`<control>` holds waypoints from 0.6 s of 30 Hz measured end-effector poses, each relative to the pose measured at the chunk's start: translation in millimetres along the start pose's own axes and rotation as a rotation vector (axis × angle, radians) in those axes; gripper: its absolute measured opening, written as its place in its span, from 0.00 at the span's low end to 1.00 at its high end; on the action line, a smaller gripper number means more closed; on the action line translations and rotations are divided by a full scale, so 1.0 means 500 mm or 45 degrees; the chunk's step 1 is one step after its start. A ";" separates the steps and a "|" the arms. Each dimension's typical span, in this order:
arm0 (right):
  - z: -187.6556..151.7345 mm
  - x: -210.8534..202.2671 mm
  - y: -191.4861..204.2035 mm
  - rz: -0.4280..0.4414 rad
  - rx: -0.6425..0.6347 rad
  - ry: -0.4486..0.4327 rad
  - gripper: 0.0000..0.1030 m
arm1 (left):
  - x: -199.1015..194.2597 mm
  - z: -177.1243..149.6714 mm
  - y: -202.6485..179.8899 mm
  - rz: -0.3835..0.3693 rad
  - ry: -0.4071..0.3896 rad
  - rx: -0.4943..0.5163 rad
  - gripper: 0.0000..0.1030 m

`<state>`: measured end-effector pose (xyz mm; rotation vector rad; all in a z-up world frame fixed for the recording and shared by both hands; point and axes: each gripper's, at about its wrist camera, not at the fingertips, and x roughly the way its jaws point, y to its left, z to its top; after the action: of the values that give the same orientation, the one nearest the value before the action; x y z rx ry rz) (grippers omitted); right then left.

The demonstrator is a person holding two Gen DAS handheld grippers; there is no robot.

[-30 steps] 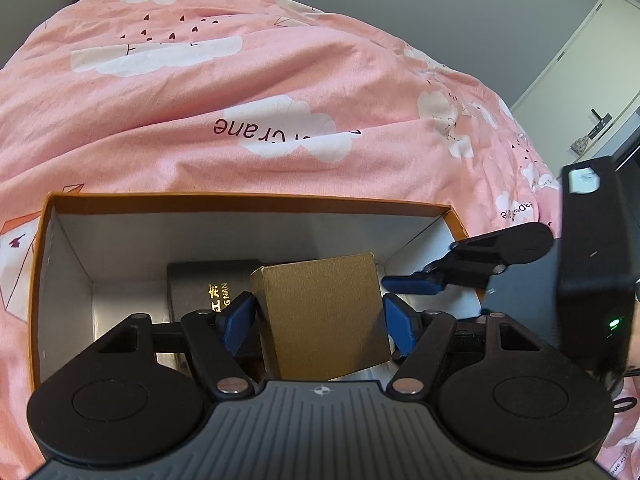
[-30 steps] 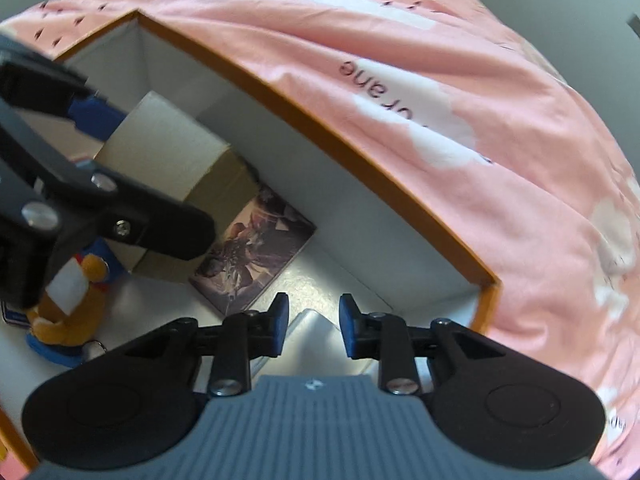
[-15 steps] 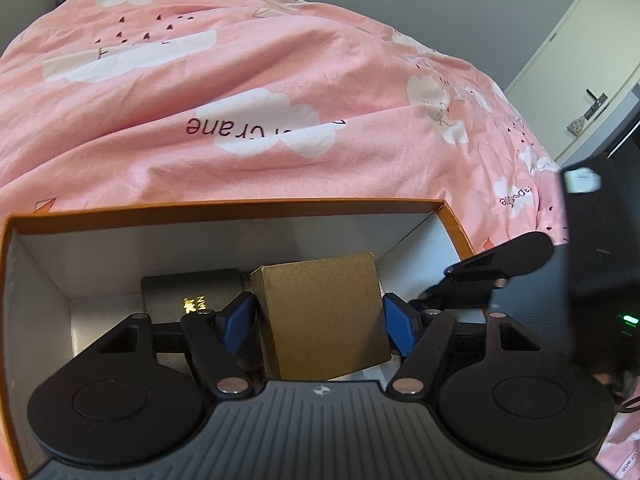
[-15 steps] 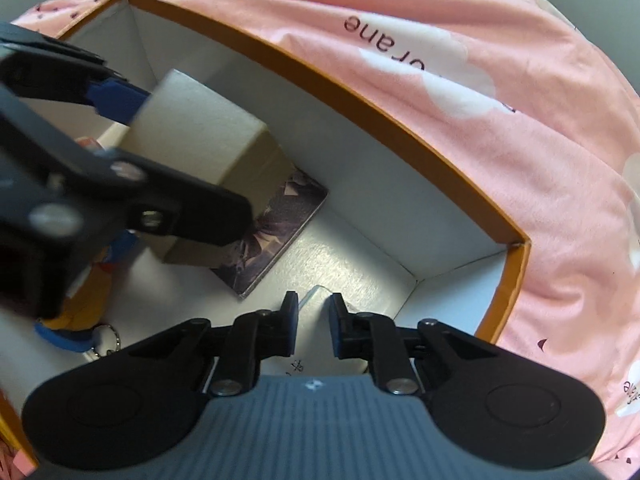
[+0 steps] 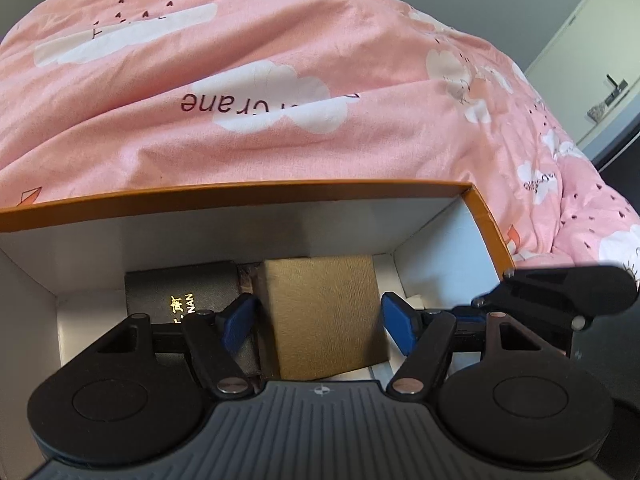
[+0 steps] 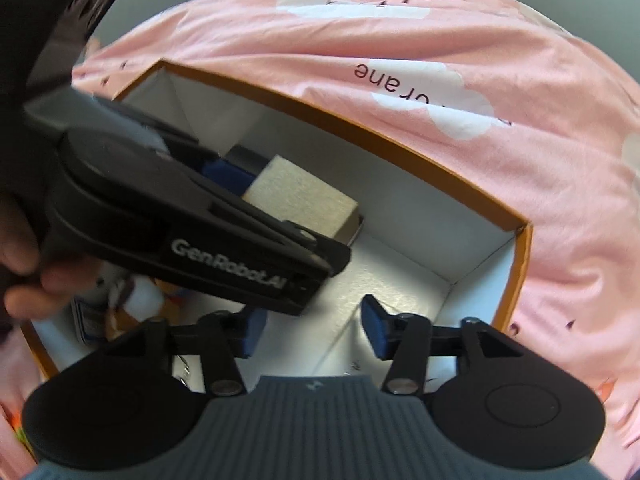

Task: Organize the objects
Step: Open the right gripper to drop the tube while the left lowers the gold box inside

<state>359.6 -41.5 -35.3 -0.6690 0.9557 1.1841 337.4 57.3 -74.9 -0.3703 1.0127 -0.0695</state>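
A gold-brown box point(image 5: 324, 316) stands inside the orange-rimmed white storage box point(image 5: 240, 194), next to a black box with gold lettering point(image 5: 180, 292). My left gripper point(image 5: 320, 320) straddles the gold box with its blue pads slightly apart from the box's sides, so it is open. In the right wrist view the gold box point(image 6: 300, 200) sits beyond the left gripper's black body. My right gripper point(image 6: 312, 330) is open and empty above the storage box's white floor point(image 6: 360, 280) near its right corner.
The storage box rests on a bed with a pink cloud-print duvet point(image 5: 260, 80). A small toy figure and a card point(image 6: 120, 304) lie blurred at the storage box's near left. A hand point(image 6: 24, 256) holds the left gripper. A door point(image 5: 592, 52) is far right.
The left gripper lowered the gold box into the storage box and its pads parted from it. The right gripper's jaws opened wide and it pulled back upward.
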 end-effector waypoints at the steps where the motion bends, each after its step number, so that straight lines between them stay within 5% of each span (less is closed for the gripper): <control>1: -0.006 0.001 0.006 0.005 0.038 -0.012 0.61 | -0.003 0.001 0.003 -0.017 -0.010 -0.005 0.77; 12: 0.000 0.044 0.058 -0.084 0.345 -0.041 0.72 | -0.075 -0.002 0.019 0.007 -0.086 0.033 0.78; 18: 0.009 0.050 0.085 -0.161 0.046 -0.027 0.80 | -0.106 -0.016 0.042 0.027 -0.121 0.061 0.78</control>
<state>322.1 -14.8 -53.5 -0.6770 0.9022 1.0580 300.1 86.7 -42.2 -0.3166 0.9195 -0.0566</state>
